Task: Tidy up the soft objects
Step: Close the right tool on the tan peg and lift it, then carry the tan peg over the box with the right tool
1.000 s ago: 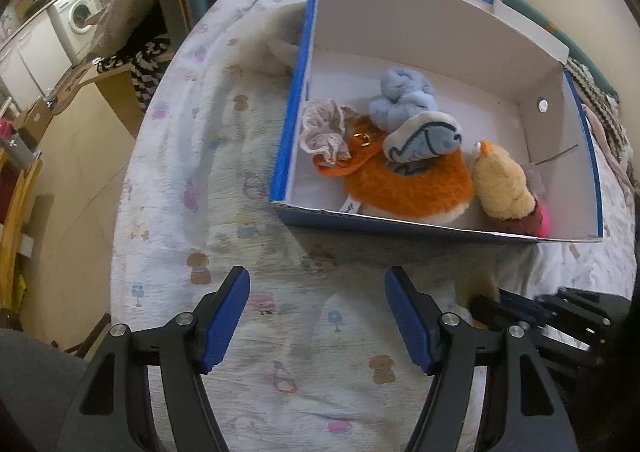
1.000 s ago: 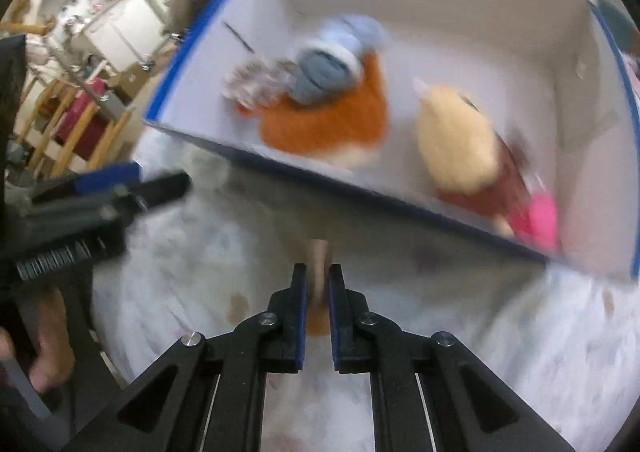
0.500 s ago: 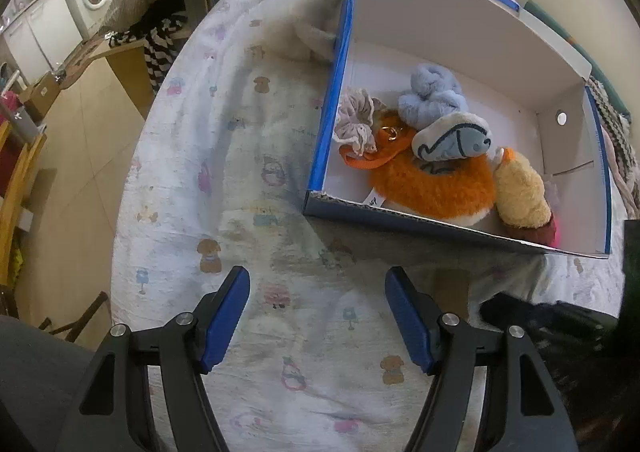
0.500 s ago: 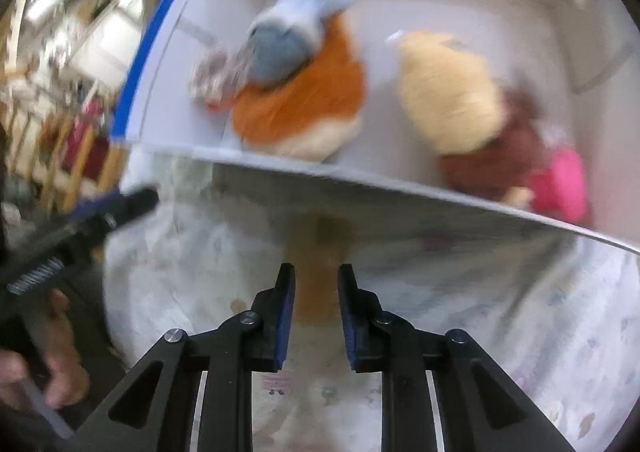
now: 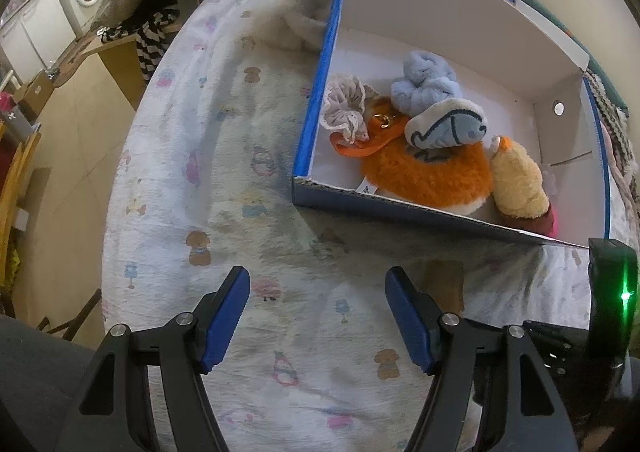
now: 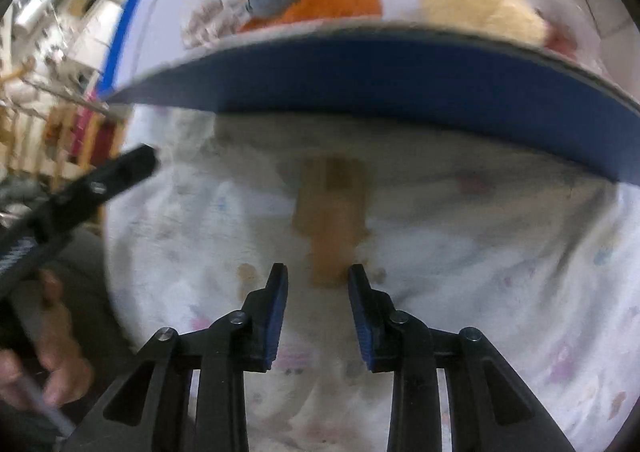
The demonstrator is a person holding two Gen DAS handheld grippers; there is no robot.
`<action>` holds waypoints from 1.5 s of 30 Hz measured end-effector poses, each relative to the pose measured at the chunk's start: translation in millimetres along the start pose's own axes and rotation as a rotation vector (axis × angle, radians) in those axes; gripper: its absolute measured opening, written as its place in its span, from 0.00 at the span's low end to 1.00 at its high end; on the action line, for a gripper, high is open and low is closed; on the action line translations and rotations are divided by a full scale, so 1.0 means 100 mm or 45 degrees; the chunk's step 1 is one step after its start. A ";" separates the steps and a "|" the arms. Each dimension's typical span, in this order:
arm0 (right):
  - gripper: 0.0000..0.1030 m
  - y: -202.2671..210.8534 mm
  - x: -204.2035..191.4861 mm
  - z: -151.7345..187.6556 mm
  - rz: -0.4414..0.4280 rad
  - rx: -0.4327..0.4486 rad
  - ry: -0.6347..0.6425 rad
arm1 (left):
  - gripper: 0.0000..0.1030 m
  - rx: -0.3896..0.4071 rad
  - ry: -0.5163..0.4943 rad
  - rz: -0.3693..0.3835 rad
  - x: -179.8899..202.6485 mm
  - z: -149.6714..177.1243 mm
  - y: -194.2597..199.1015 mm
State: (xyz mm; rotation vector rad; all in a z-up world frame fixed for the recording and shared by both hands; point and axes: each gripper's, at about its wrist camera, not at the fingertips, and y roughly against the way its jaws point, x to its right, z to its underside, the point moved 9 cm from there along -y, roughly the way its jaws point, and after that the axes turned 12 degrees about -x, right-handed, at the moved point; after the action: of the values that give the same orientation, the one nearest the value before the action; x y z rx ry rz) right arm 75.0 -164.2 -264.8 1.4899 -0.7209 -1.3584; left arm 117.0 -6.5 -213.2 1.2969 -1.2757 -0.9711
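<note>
Left tongs: I hold them low over the patterned sheet, spread wide, nothing between the blue pads, aimed at the near wall of the box

Right tongs: partly spread, nothing pinched, hovering over the sheet just short of a brown patch on the cloth; I cannot tell from this blurred view what the patch is. They point straight at the box's blue near wall

Box: open top, white inside, blue rim, sitting on the sheet toward its far right; long axis runs left to right along the near wall

Contents, all inside the box:
- orange plush against the near wall, long axis along that wall
- grey-blue whale-like plush lying on top of the orange one
- light blue scrunchie behind it, touching
- beige lace scrunchie near the left wall
- yellow plush toward the near right corner, touching the orange one, tilted
</note>
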 end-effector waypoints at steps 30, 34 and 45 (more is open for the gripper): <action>0.05 0.66 0.46 0.31 0.131 0.195 -0.077 | 0.53 -0.274 -0.381 -0.006 0.94 0.38 -0.82; 0.05 0.63 0.42 0.29 0.143 0.197 -0.068 | 0.13 -0.273 -0.388 0.082 0.98 0.37 -0.76; 0.05 0.70 0.26 0.29 0.127 0.231 -0.043 | 0.06 -0.056 -0.253 -0.048 0.54 0.14 -0.35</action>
State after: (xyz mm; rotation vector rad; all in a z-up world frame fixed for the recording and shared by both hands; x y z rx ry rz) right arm 65.0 -220.6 -208.7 1.5526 -0.9487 -1.2725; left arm 115.1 -64.9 -243.3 1.2172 -1.3759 -1.1717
